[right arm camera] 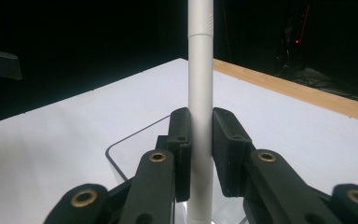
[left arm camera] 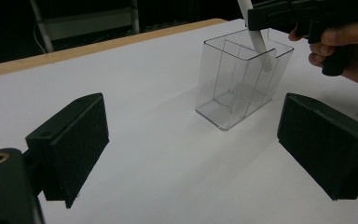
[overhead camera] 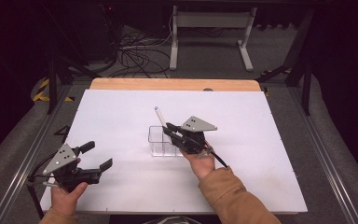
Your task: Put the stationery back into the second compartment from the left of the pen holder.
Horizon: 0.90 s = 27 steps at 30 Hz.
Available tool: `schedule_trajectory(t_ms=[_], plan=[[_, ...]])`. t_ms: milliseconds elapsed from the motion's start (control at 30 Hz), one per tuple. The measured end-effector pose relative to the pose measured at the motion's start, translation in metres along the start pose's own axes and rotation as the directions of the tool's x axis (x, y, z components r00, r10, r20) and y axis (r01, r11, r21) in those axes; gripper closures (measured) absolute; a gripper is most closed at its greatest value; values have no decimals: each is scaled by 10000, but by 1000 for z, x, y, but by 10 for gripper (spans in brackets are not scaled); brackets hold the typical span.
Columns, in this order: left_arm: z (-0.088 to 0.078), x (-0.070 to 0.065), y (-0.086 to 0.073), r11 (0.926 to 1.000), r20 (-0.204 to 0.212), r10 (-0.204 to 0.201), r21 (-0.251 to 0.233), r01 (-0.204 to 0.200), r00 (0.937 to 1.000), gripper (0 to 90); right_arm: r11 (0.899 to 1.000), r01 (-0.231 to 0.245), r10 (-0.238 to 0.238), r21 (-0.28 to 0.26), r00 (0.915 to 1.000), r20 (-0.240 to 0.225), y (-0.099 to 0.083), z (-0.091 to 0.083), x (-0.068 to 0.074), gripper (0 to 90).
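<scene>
Clear plastic is what the one little box (overhead camera: pixel 163 141) is made of, and it is sitting near the middle of the white table top (overhead camera: pixel 121 116). One thin wall is splitting the box into two parts. One white pen (overhead camera: pixel 160 115) is standing almost straight up, leaning a bit toward 11 o'clock in the high view, with its low end dipping into the box. In the left gripper view the pen's (left arm camera: pixel 257 36) tip is sitting inside the part of the clear box (left arm camera: pixel 242 77) on the far side of the thin wall.

Two grippers are on show, one in each hand. The right gripper (overhead camera: pixel 171 131) is squeezing the pen tight between its two black pads, just at the box's 3 o'clock side. In the right gripper view the pads (right arm camera: pixel 227 149) are pressing on both sides of the pen (right arm camera: pixel 200 93), and the rim of the box (right arm camera: pixel 121 149) is peeking out below.

The left gripper (overhead camera: pixel 97 156) is resting down at about 8 o'clock from the box, well apart from it. Its two jaws are spread wide and holding nothing. One strip of light wood (overhead camera: pixel 172 84) is running along the far edge of the table at 12 o'clock.
</scene>
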<state>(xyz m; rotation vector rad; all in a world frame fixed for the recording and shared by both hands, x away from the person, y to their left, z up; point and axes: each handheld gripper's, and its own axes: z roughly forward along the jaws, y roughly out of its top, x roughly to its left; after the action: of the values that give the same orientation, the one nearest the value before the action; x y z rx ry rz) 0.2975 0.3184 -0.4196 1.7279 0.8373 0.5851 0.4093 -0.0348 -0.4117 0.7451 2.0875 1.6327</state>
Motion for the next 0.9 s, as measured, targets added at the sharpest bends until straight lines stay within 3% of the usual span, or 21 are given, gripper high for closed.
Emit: schedule_trajectory(t_ms=[600, 900], plan=[[0, 0, 0, 10000, 13, 1, 25, -1, 10000, 97, 9992, -41, 37, 392, 9999, 113, -7, -2, 2, 780], [1, 0, 0, 10000, 28, 13, 16, -13, 10000, 97, 9983, 213, -222, 551, 9996, 158, -9, -3, 3, 747]])
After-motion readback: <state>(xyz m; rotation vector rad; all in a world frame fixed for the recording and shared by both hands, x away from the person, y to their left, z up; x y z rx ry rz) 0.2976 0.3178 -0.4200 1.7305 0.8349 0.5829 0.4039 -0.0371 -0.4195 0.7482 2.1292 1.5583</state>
